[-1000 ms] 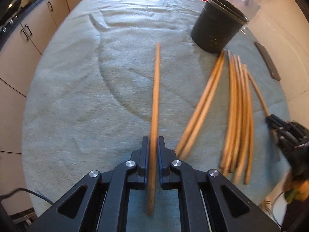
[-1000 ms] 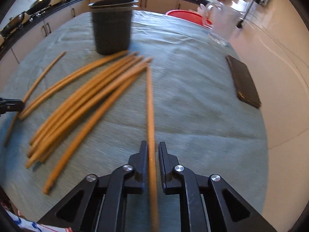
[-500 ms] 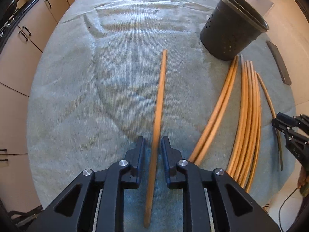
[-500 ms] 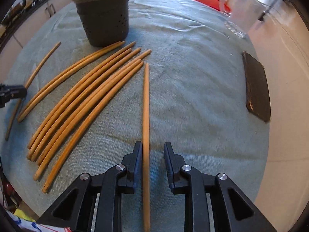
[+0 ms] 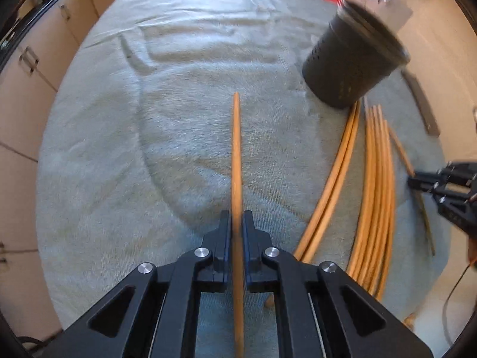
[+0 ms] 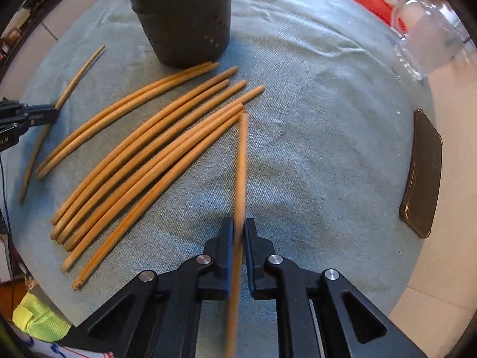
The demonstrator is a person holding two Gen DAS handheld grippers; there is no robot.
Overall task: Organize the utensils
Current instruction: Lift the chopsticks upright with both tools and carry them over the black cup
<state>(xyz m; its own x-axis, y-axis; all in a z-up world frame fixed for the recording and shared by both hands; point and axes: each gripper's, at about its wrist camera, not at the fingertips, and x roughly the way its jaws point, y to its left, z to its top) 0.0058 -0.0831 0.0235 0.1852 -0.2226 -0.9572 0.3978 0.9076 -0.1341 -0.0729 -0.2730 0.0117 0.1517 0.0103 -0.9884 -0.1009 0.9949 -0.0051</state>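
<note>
Chopsticks: one chopstick (image 5: 237, 161) runs up the middle of the left wrist view, pinched between the nearly closed jaws of the left gripper (image 5: 237, 223), and a second chopstick (image 6: 241, 179) is pinched the same way in the right gripper (image 6: 238, 232) at the lower centre of the right wrist view. In that view eight loose chopsticks (image 6: 143, 149) lie fanned on the grey-green cloth (image 6: 313, 164) at centre left, two nearer the holder and six in a tighter bunch, their far tips close to the dark perforated utensil holder (image 6: 182, 21) at the top. Bare cloth fills the frame's right half as far as one dark flat phone-like slab (image 6: 421, 176) lying on the cloth's right edge. One clear glass jug (image 6: 429, 44) and one red basin (image 6: 363, 0) stand at the upper right. In the left wrist view the left half of the cloth is open up to the rounded table edge, with cream cabinets (image 5: 32, 68) beyond.
</note>
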